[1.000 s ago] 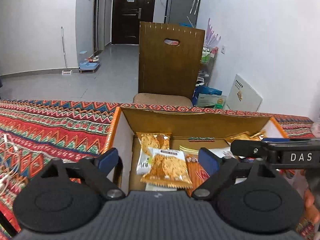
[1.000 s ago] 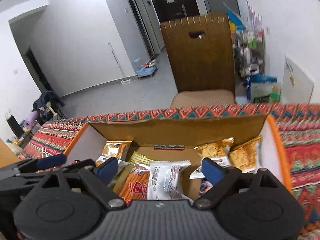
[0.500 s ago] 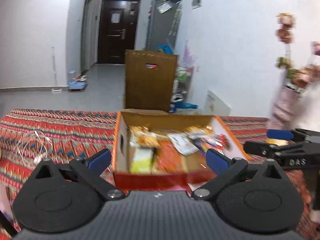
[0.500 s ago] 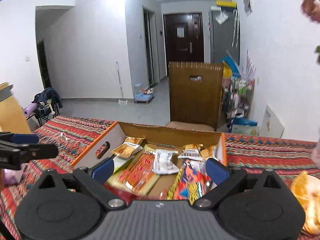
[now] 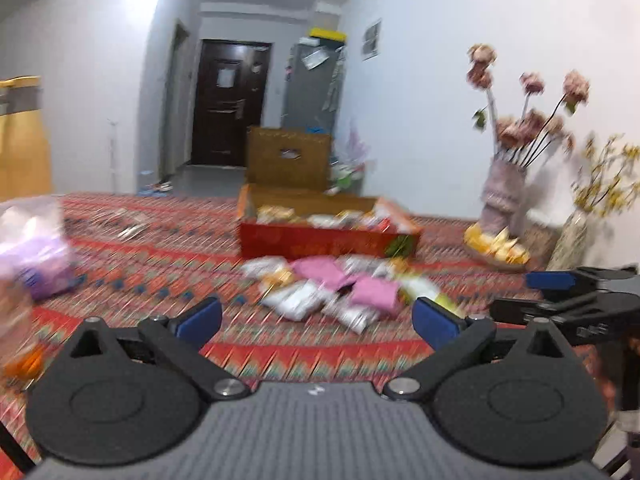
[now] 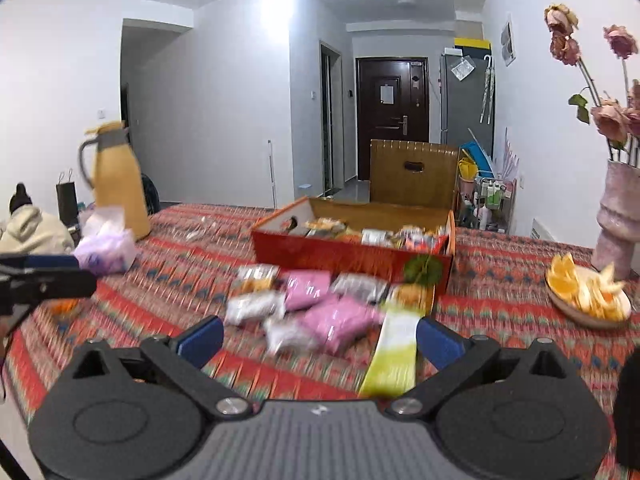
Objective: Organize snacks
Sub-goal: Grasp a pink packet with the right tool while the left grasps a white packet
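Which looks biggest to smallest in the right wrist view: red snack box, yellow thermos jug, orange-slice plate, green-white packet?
1. red snack box, clearly widest.
2. yellow thermos jug.
3-4. green-white packet and orange-slice plate: look alike; the packet lies nearer the camera and is blurred, so unranked.

A woven, matt red patterned cloth (image 6: 500, 280) covers the desk. The red cardboard box (image 6: 352, 254) looks printed and faintly glossy, the pink plastic snack packets (image 6: 336, 320) shiny, the slatted wooden chair back (image 6: 412, 176) smooth.
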Motion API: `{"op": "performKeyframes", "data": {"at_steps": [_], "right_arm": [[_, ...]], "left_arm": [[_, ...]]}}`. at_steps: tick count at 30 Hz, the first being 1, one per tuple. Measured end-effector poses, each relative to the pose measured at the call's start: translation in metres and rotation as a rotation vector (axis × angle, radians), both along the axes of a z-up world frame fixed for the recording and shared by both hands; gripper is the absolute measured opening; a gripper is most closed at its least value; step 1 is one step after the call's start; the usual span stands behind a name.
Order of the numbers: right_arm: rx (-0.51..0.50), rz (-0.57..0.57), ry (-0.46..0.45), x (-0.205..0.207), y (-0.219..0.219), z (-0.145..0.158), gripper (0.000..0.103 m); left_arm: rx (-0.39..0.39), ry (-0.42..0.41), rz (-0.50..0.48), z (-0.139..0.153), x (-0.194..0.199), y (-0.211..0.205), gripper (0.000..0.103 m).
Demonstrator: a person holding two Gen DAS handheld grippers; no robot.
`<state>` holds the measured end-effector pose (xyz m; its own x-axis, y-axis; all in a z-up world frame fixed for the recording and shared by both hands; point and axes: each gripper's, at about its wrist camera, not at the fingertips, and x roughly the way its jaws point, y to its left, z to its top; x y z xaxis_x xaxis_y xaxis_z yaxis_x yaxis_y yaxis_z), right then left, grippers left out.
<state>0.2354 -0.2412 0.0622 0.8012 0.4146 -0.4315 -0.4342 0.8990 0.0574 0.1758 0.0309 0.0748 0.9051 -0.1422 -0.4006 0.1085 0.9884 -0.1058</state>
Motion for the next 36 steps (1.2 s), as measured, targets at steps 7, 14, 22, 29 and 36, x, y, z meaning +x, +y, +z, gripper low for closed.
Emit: {"op": "performKeyframes", "data": {"at_steps": [7,14,22,29,36], "right_arm": [[0.006,-0.022,0.078,-0.076,0.006,-0.041,0.103],[-0.084,-0.050,0.137,-0.101,0.005,-0.062,0.103],[-0.043,-0.063,0.166,-0.086,0.005,-0.061,0.103],[0.003,-0.071,0.205,-0.053,0.011,-0.060,0.103],[0.031,-0.097,0.211,-0.003,0.022,-0.051,0.103]], "left_arm": [[-0.023,0.152,0.081,-0.043,-0.041,0.005,0.103],[0.012,0.209,0.109,-0.065,-0.053,0.011,0.103],[0.043,0.191,0.111,-0.059,-0.038,0.008,0.103],[0.040,0.198,0.082,-0.063,-0.009,0.009,0.103],[0.082,0.166,0.046,-0.065,0.036,0.006,0.103]]}}
